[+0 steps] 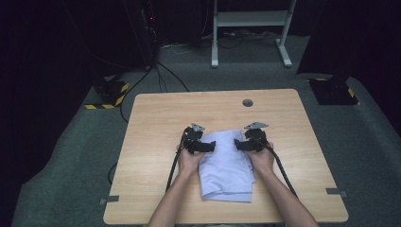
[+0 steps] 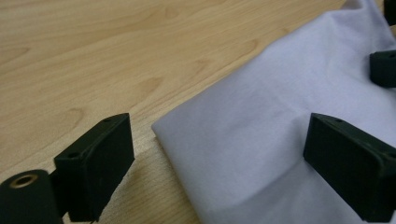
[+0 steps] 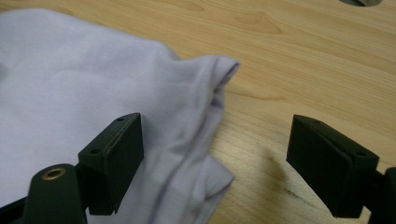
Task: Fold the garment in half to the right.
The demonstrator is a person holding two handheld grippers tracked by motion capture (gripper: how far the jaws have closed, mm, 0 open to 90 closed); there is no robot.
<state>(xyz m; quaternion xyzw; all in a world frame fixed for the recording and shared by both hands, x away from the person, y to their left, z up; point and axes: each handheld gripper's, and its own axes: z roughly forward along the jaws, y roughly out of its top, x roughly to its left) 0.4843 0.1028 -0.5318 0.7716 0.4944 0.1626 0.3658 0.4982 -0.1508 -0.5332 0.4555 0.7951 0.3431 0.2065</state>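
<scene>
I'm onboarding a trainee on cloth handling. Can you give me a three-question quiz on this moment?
1. True or false: both grippers stand open.
2. Which part of the folded white cloth does the left gripper straddle?
A. a corner
B. the middle
C. the near hem
3. Fill in: the right gripper has one finger over the cloth and the other over the bare ____.

Key:
1. True.
2. A.
3. The wooden table.
</scene>
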